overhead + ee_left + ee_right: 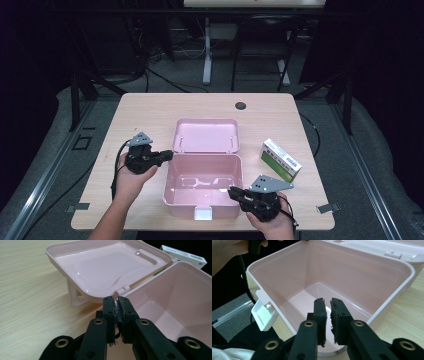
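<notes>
Fingers [110,308] barely parted at pink box [200,197] rim, gripping nothing.

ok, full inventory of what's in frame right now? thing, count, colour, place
table: 1, light wood, centre of high view
box: 1, pink, open and empty, mid-table near the front edge
lid: 1, pink, hinged back behind the box
latch: 1, white, front wall of box
carton: 1, green and white, right of box
grommet: 1, dark, far edge of table
left gripper: 1, black, at box's left rear corner, jaws slightly parted
right gripper: 1, black, over box's front right rim, jaws slightly parted, nothing held
hands: 2, one on each gripper
</notes>
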`<state>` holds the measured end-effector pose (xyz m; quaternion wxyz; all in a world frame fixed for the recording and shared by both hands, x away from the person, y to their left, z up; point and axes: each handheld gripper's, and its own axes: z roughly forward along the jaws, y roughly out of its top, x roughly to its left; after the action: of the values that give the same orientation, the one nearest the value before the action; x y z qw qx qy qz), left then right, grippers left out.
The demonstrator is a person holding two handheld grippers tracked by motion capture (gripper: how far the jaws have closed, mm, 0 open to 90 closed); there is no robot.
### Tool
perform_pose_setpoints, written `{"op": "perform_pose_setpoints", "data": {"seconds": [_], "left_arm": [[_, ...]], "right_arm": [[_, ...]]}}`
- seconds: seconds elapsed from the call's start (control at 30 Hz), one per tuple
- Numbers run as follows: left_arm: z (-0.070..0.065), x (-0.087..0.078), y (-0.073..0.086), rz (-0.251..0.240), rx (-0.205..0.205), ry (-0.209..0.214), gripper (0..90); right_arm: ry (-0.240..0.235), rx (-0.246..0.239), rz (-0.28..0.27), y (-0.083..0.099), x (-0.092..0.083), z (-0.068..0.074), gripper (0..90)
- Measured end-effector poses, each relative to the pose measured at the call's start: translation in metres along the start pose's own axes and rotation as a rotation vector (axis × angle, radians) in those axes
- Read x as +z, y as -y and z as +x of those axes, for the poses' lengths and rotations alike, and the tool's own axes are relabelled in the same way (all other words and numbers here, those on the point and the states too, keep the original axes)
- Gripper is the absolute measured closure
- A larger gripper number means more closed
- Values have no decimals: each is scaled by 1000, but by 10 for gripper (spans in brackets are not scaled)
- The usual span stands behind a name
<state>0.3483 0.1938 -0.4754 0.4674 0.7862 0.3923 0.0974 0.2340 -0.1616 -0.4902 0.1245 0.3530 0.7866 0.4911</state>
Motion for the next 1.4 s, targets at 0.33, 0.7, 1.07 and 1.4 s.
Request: {"op": "perform_pose_setpoints", "data": {"seconds": [0.33, 0.7, 1.07, 1.4], "left_arm": [[-1, -19, 0, -1, 2, 16, 713], [-6, -26, -2, 35, 34, 12, 620], [-10, -39, -7, 26, 89, -15, 537], [-9, -43, -7, 20, 65, -14, 540]], "right_arm": [[18, -1, 2, -10, -10, -3, 591], [-20, -54, 65, -27, -9, -8, 571], [32, -84, 162, -50, -8, -20, 477], [104, -78, 236, -77, -14, -44, 486]]}}
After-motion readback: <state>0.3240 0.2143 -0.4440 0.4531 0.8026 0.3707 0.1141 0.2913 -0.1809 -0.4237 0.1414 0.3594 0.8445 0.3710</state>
